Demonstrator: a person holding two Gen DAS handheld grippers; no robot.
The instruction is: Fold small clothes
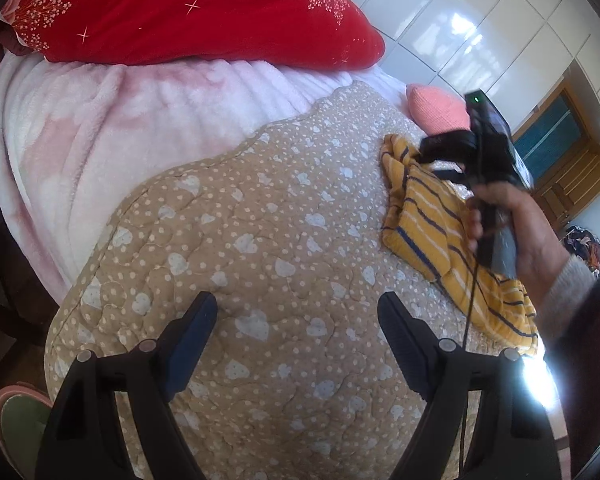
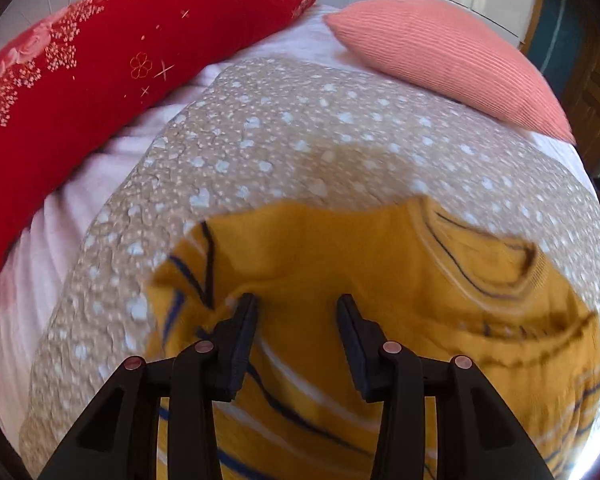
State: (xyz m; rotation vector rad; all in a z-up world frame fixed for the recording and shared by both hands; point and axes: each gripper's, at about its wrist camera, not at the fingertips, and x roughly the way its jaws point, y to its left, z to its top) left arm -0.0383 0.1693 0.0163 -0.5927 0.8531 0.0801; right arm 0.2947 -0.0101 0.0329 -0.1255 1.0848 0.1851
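A yellow striped top (image 2: 340, 264) lies crumpled on the tan quilt (image 1: 260, 220) that covers the bed, on the right side, near a pink pillow (image 2: 448, 56). The right tool (image 2: 297, 308) is low over the top with its fingers partly apart, and they hold nothing. The left tool (image 1: 298, 312) hangs over bare quilt, spread wide and empty too. I think this is the very start: the top is not flat yet. Next, the right tool should pinch an edge and the left should come over to help spread it out.
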